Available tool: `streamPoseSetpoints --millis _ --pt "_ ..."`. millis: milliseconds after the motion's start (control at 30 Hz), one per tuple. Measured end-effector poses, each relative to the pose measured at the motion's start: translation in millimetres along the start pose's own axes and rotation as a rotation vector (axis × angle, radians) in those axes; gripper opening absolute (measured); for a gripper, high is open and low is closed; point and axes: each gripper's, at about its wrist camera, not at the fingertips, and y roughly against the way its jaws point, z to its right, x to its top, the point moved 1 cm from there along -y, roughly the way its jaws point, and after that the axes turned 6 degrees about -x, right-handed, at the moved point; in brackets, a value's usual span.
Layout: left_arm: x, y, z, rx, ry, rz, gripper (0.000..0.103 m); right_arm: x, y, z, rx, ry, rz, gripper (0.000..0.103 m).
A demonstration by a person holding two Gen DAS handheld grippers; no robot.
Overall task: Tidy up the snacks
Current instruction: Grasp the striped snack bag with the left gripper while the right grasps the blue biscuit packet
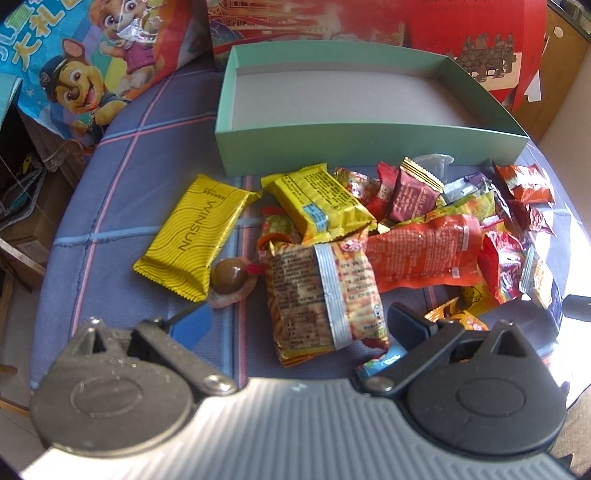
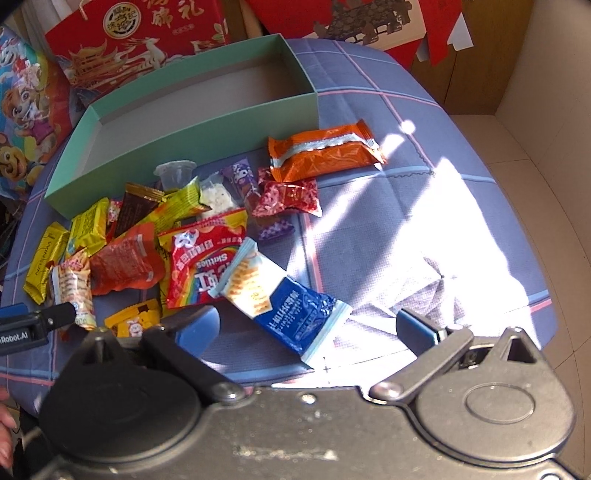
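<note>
Both sets of tongs spread wide, gripping nothing. Left gripper (image 1: 291,325) low in frame over a silver-seamed packet (image 1: 325,295); right gripper (image 2: 306,325) straddling a blue-and-white packet (image 2: 284,291). Snack pile (image 2: 166,236) mid-left, teal box (image 2: 207,122) behind, nothing inside.

Behind the teal box (image 1: 332,144), the cartoon-dog bag (image 1: 74,62) and the red gift box (image 1: 406,26) run off the top edge. In front of it, the clear cup (image 1: 436,162) and purple packet (image 1: 469,184) lie mostly buried under other wrappers. Small print on the noodle-snack packet (image 1: 325,295) is unreadable.
</note>
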Motion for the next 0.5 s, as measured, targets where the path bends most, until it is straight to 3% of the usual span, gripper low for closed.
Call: streamPoseSetpoints --millis 67,267,333,367,500 --pt "0.6 -1.9 -0.9 -0.002 0.004 0.004 0.102 0.0 -1.4 -2.2 0.003 0.008 0.001 0.103" --pt "2.1 -4.9 -2.9 -0.032 0.020 0.014 0.086 -0.4 -7.3 -2.4 0.025 0.013 -0.003 0.103" --pt "3.2 -6.4 -2.2 -0.058 0.023 0.018 0.073 -0.2 -9.6 -0.3 0.031 0.004 -0.002 0.103" --pt "3.9 -7.8 -1.0 -0.071 0.025 0.018 0.061 -0.2 -10.8 1.0 0.039 -0.002 0.000 0.103" --pt "6.0 -7.5 5.3 -0.073 0.000 0.030 0.051 1.7 -14.5 4.0 0.072 0.001 0.013 0.103"
